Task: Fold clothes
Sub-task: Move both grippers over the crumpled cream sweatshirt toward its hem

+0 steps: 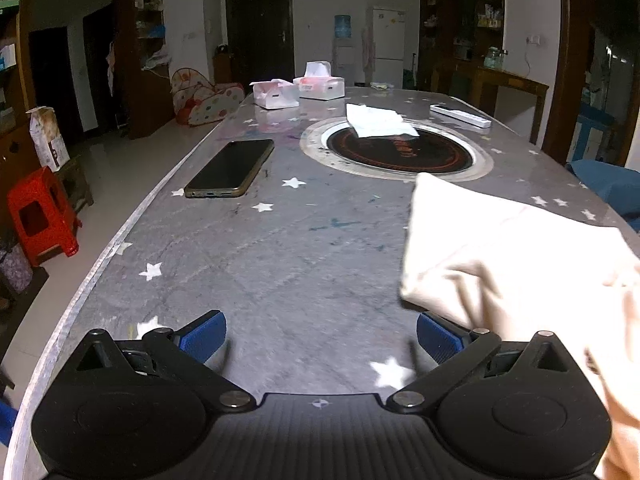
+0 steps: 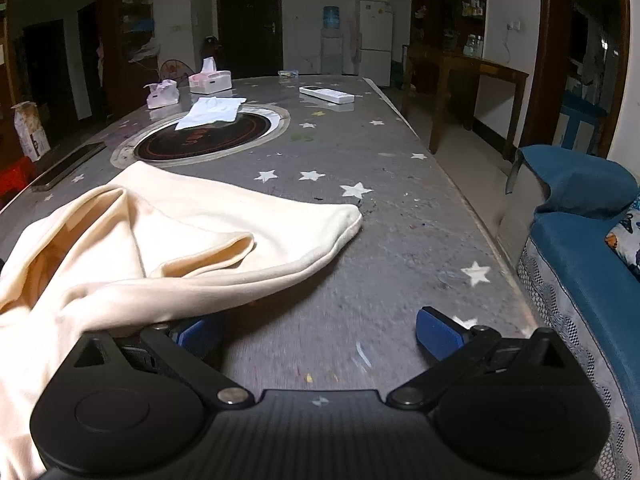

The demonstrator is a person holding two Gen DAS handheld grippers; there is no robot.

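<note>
Hovering above the grey table (image 1: pixel 280 264), the left gripper (image 1: pixel 320 334) and right gripper (image 2: pixel 318 330) both stand wide open, gripping nothing; cream garment (image 2: pixel 168 236) drapes over the right gripper's left finger (image 2: pixel 196 330), its long axis running left-near to right-far. Farther off, a tissue box (image 1: pixel 322 86) holds tissues.

Gripper: left gripper (image 1: pixel 321 338), jaws wide apart, bottom centre, over the table (image 1: pixel 280 264).
Cloth: cream cloth (image 1: pixel 512 264), right side, overlapping the right finger.
Phone: phone (image 1: pixel 231 168), centre left, flat.
Tissue: tissue (image 1: pixel 378 121), upper centre.
</note>
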